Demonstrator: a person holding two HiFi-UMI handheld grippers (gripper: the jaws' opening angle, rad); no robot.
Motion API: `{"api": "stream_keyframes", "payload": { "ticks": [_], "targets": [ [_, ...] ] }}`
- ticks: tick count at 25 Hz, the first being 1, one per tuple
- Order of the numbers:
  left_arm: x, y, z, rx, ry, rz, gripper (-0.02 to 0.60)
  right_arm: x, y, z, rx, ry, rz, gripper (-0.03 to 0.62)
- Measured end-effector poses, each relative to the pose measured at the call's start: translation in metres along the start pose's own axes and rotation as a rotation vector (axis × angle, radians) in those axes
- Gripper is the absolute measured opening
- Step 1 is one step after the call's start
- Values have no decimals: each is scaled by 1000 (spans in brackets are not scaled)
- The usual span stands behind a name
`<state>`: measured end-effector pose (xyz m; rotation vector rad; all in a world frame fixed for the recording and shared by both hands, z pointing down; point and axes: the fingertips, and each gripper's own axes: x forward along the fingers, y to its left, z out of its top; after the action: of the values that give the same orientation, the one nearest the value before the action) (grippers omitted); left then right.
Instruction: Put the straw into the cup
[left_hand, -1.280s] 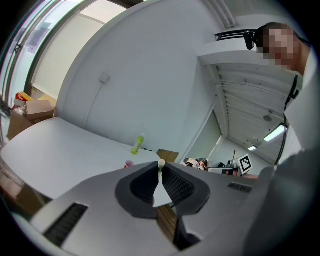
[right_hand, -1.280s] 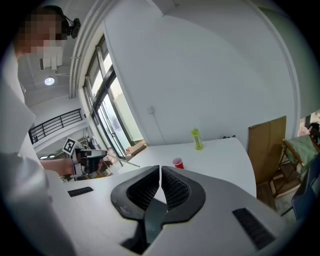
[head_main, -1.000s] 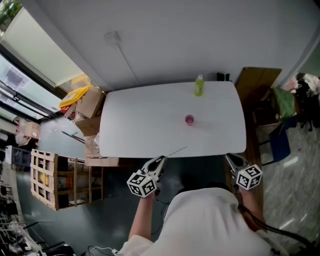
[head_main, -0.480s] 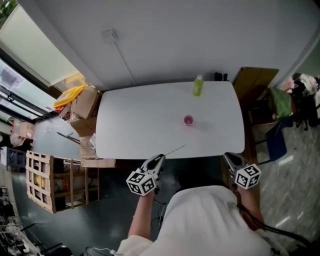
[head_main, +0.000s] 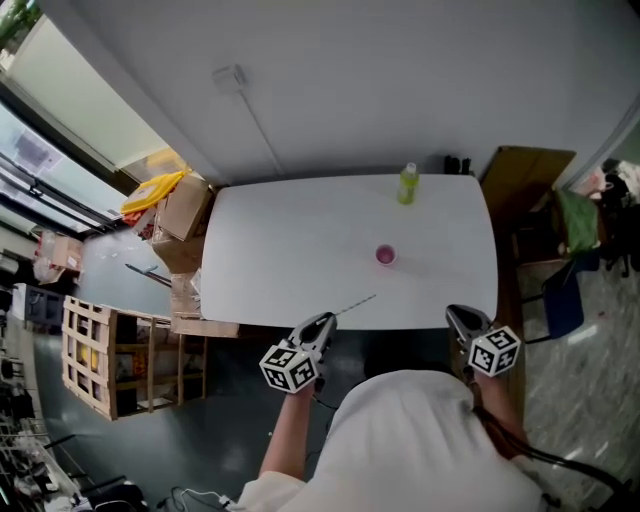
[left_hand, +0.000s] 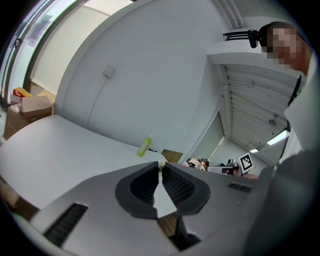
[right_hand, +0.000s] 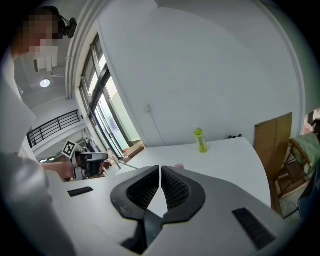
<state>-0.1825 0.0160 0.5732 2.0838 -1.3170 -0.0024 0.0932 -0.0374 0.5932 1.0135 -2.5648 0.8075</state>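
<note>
The white desk (head_main: 280, 250) carries only two things. A green bottle (head_main: 407, 184) stands at its far edge, toward the right corner. A small pink cup (head_main: 385, 255) sits in the right half, about midway between the far and near edges.

Both grippers hover off the near edge. The left gripper (head_main: 322, 322) is clamped on one end of the thin straw (head_main: 355, 304), whose free end slants out over the near edge toward the cup, well short of it. The right gripper (head_main: 458, 316) has its jaws pressed together on nothing.

The cup looks light and nothing steadies it. A long straw pinched at one end may waver or swivel, so a missed mouth could knock the rim and tip the cup.
</note>
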Motion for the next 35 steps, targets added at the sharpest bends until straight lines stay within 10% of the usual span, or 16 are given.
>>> {"api": "stream_keyframes", "payload": {
  "ticks": [35],
  "targets": [
    [196, 27, 0, 226, 295, 193, 25, 66, -116, 11, 85, 177, 129, 37]
  ]
}}
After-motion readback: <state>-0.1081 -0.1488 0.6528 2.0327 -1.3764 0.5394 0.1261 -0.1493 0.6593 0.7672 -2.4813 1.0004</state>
